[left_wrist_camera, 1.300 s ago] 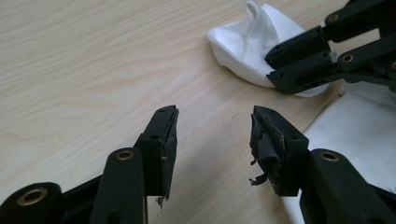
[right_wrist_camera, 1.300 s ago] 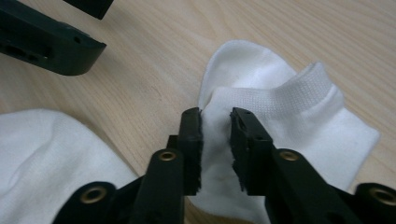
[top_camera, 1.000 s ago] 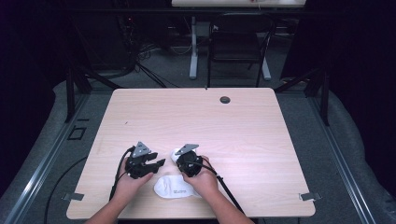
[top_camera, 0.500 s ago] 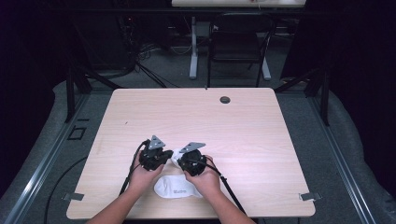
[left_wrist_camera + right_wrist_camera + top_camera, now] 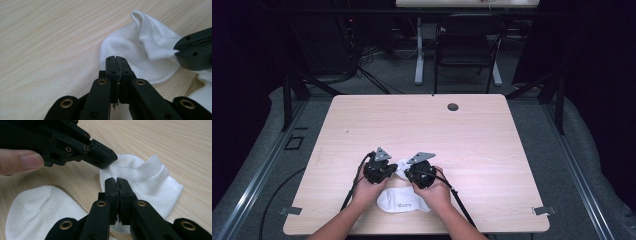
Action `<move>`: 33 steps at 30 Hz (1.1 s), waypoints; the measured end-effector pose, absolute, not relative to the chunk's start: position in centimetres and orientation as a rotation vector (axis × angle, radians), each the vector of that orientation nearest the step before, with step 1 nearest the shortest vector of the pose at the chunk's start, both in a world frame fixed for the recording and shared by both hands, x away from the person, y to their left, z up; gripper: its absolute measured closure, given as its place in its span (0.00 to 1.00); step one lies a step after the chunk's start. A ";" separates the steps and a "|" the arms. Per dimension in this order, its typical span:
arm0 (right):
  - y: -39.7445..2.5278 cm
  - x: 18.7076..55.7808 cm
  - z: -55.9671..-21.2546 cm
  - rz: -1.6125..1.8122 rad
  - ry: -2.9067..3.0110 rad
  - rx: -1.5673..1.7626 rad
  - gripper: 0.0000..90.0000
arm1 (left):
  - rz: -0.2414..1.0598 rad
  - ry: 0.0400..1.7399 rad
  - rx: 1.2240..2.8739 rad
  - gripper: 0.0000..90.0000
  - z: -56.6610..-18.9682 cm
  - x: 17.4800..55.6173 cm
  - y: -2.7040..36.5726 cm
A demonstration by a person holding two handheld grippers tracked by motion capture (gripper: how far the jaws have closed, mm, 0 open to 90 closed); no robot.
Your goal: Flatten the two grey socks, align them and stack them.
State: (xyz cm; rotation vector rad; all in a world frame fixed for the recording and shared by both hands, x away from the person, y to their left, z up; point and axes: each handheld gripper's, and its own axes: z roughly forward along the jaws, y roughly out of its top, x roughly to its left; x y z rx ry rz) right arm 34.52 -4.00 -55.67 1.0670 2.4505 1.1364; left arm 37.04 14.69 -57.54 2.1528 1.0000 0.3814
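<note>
Sock: the white sock (image 5: 404, 202) lies on the desk (image 5: 422, 125) near your edge, between your two hands, with its ribbed cuff (image 5: 142, 172) raised off the wood.
Left hand-held gripper (image 5: 116, 60): its jaws are pressed together at the plain edge of the sock. You can't tell from here whether any cloth is caught between them.
Right hand-held gripper (image 5: 117, 181): its jaws are clamped on the ribbed cuff, and the left gripper view shows the rib pinched in its tip.
Step in hand: judging by the grips, you are taking the sock's opening at two points so that you can spread or lift it.
Doing it well: check that the left jaws really have cloth before you pull. Grip one layer on each side, not both layers together. Then draw the two grippers apart evenly and low, so the thin edge doesn't slip out.
Risk: the tips sit very close together, so a sideways tug could knock one jaw against the other.
High view adds: the whole layout, with the sock's larger part (image 5: 412, 205) under your hands and faint print on it.
Gripper views add: the rib texture and the jaw contact. The right gripper view also shows a second white lobe (image 5: 37, 212) at lower left, and its join to the cuff is hidden behind the jaws.
</note>
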 end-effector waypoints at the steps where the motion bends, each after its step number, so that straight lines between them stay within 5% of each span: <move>1: -4.1 34.5 -55.7 1.135 2.450 1.062 0.98 | 0.384 1.003 2.150 0.99 -57.7 37.0 14.7; 33: -13.1 34.3 -56.0 1.114 2.225 1.284 0.96 | 0.414 1.025 2.106 1.00 -58.3 36.4 15.6</move>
